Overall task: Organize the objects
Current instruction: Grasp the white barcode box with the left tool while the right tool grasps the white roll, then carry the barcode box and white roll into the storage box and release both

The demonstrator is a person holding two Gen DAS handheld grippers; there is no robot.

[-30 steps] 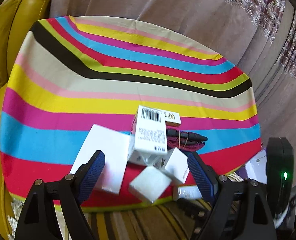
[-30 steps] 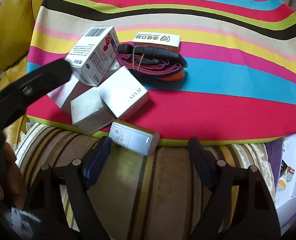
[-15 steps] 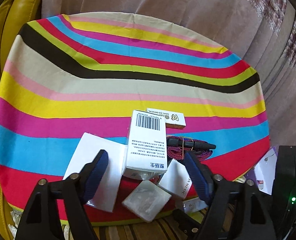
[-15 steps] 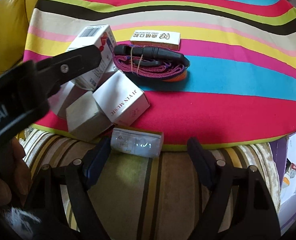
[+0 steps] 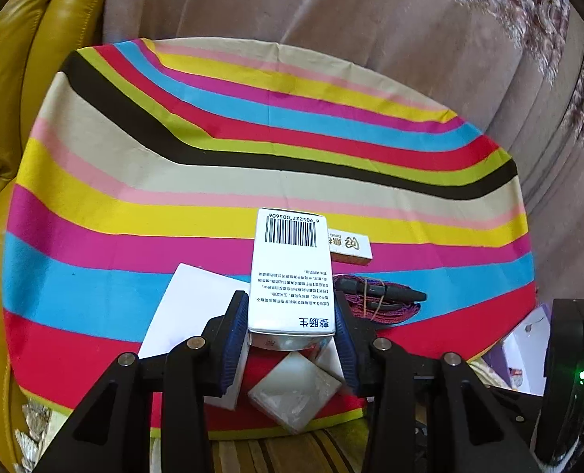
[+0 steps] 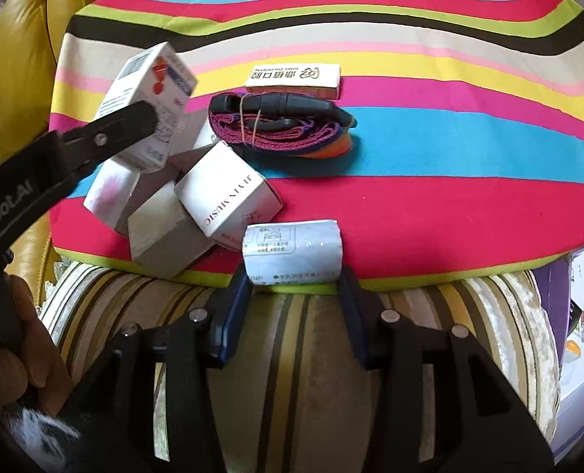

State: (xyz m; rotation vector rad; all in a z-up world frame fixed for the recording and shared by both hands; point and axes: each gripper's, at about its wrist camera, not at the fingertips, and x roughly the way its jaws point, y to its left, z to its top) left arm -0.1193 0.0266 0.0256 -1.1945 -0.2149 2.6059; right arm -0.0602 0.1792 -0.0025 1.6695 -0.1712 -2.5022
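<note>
My left gripper (image 5: 292, 315) is shut on a tall white barcode box (image 5: 290, 272) and holds it tilted above the pile; it also shows in the right wrist view (image 6: 150, 106). My right gripper (image 6: 293, 280) is shut on a small silver-white packet (image 6: 292, 250) at the striped cloth's front edge. On the cloth lie a white "JIYIN MUSIC" box (image 6: 228, 193), a plain white cube box (image 6: 161, 232), a flat white box (image 5: 191, 299), a purple strap with a black clip (image 6: 280, 124) and a flat dental box (image 6: 293, 79).
The striped cloth (image 6: 430, 205) covers a round table beside a yellow leather sofa (image 5: 19, 90). A brown curtain (image 5: 331, 19) hangs behind. A striped cushion (image 6: 299, 354) lies below the front edge. White and purple boxes (image 6: 583, 315) stand at the right.
My left gripper moved in and closed on the barcode box, tilting it up. My right gripper moved forward and closed on the small packet at the front edge.
</note>
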